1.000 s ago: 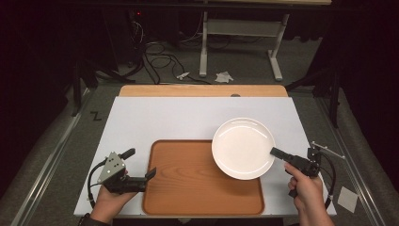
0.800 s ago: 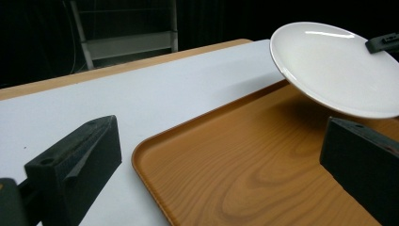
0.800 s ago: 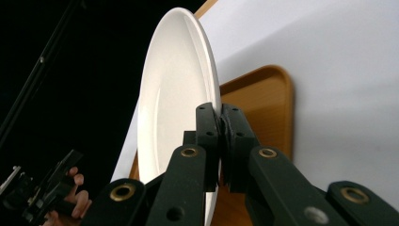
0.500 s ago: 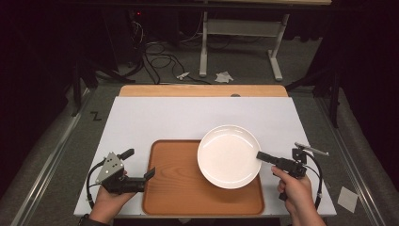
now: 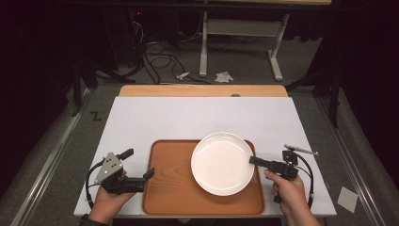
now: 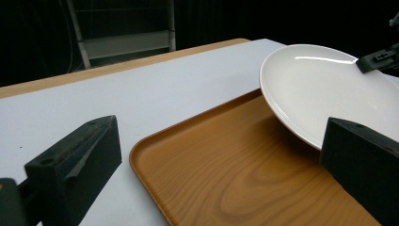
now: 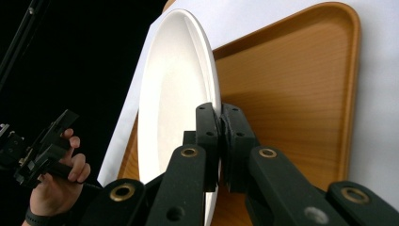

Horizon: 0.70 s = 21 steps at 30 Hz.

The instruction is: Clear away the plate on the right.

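Note:
A white plate (image 5: 222, 162) hangs a little above the right half of the brown wooden tray (image 5: 169, 188). My right gripper (image 5: 254, 160) is shut on the plate's right rim. In the right gripper view the jaws (image 7: 220, 123) pinch the rim of the plate (image 7: 174, 80), which stands edge-on before the tray (image 7: 291, 80). My left gripper (image 5: 137, 163) rests open at the tray's left edge, with nothing between its jaws. The left gripper view looks between those wide jaws (image 6: 219, 128) across the tray (image 6: 211, 179) to the plate (image 6: 320, 89), whose near edge casts a shadow on the wood.
The tray lies at the front middle of a white tabletop (image 5: 202, 117) with a wooden strip (image 5: 202, 90) along its far edge. Beyond the table are cables (image 5: 155, 52) and a desk frame (image 5: 244, 33) on the floor.
My right gripper has carried the plate leftward, from the table beside the tray's right edge to above the tray. The left gripper has kept still.

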{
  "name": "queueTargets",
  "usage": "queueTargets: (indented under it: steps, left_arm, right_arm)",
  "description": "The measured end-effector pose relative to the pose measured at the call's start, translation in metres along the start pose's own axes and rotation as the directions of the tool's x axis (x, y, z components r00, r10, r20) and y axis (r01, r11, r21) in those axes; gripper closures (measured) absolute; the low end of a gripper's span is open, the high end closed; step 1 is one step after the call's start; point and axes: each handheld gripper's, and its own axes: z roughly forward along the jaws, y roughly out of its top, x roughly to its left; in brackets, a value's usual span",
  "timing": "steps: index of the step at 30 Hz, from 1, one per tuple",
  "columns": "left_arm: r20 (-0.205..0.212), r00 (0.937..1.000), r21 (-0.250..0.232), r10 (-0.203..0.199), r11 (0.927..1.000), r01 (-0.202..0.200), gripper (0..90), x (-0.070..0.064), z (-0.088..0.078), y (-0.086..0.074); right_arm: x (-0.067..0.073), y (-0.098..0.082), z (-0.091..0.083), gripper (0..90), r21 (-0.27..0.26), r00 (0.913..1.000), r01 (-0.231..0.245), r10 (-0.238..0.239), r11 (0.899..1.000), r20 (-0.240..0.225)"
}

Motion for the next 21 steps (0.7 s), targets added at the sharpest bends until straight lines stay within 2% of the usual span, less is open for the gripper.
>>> queueTargets:
  steps: [16,21]
  left_arm:
    - [0.009,1.0000,0.010,-0.001,0.9999,0.001,0.2,-0.0018,0.0019,0.0005]
    - [0.006,1.0000,0.003,-0.004,1.0000,0.004,0.2,0.0008,0.0002,0.0007]
  right_arm:
    - [-0.0044,-0.0045,0.0004,89.5,0.040,0.9999,0.000,0.000,0.999,-0.015]
    - [-0.0050,-0.0055,0.0043,89.1,0.056,1.0000,0.001,-0.001,0.998,0.004]
